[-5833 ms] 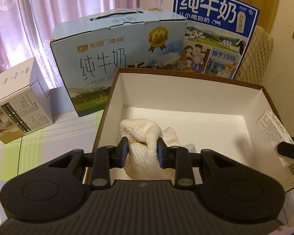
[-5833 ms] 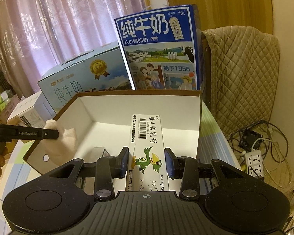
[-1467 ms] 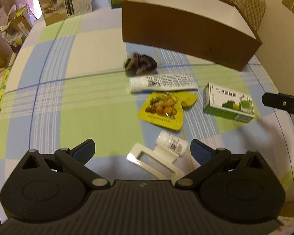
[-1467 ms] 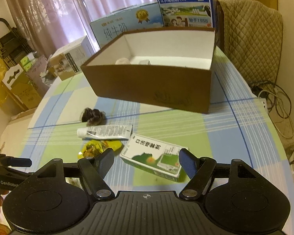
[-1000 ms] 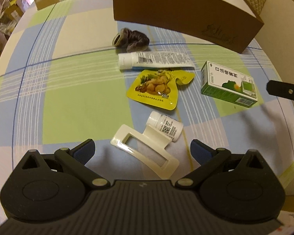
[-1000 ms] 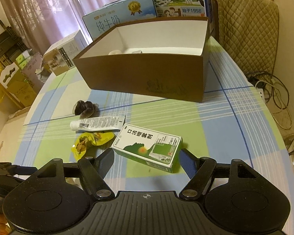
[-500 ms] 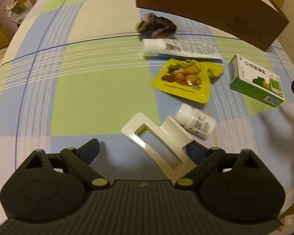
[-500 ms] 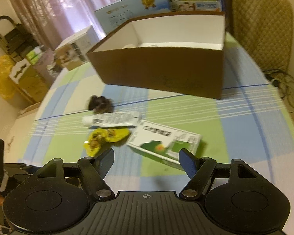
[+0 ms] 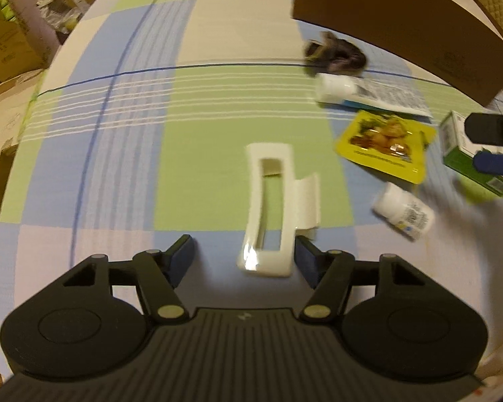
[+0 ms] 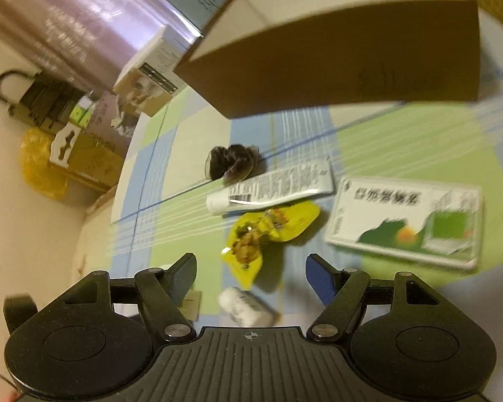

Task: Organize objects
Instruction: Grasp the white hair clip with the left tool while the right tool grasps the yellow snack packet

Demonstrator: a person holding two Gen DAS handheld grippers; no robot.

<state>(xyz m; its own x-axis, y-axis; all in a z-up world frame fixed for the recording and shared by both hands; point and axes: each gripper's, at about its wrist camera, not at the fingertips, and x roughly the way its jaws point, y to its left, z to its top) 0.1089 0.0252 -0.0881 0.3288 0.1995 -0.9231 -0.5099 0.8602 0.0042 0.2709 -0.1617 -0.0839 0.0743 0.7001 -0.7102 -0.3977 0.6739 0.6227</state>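
left gripper [image 9: 243, 258] sits low in the left wrist view with its jaws spread wide, and the white hair claw clip [image 9: 273, 206] lies on the checked tablecloth [image 9: 117, 134] between them, its near end in the lower middle of the frame and closer to the right-hand finger than to the left one. judging by its look, the clip is hard, glossy plastic: light, rigid and likely slippery, so a squeeze across its long open frame seems safer than one on the short wing that sticks out to its right, which could twist it or spring it open. right gripper [image 10: 251, 273] is spread as well and holds nothing; in the right wrist view it hangs over the small white pill bottle [image 10: 244, 306] at the lower middle, with the yellow snack pouch [image 10: 268, 231] just beyond. the bottle is round and could roll away if pinched off-centre. further up lie the white tube [image 10: 271, 189], soft and easily squashed, the dark scrunchie [image 10: 231, 164], and at the right the green and white carton [image 10: 405, 222], stiff and light. the brown box [image 10: 335, 70], presumably where things belong, fills the top of that frame.
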